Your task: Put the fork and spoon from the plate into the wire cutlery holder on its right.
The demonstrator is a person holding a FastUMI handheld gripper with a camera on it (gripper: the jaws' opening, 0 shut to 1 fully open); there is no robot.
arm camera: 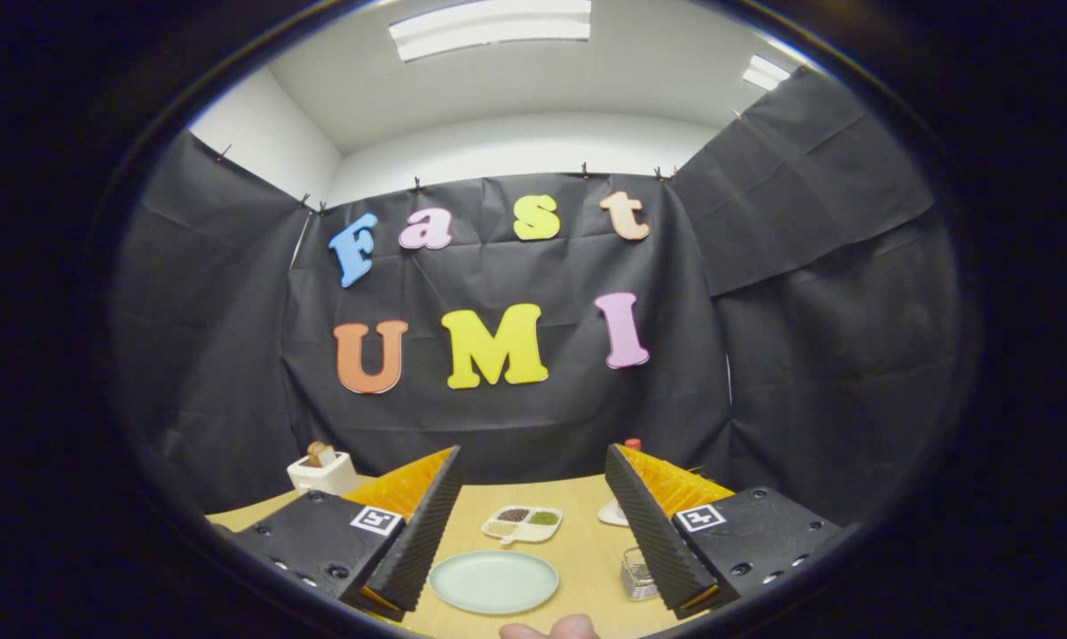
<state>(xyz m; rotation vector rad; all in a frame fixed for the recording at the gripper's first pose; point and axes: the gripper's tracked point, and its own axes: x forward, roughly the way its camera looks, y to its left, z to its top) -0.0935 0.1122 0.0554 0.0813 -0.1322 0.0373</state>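
My gripper [531, 470] is held high above the wooden table, its two fingers wide apart with nothing between them. Below and between the fingers lies a pale green plate [493, 581]; I see no cutlery on its visible surface. To the plate's right, partly hidden behind my right finger [653, 524], stands the wire cutlery holder [637, 575]; what it holds is too small to tell. A fingertip of a person's hand [551, 630] shows at the near edge, just in front of the plate.
Beyond the plate sits a white divided dish [522, 524] with several small portions of seasoning. A white toaster [322, 471] with bread stands at the back left. A small white item with a red top [620, 508] peeks out behind my right finger.
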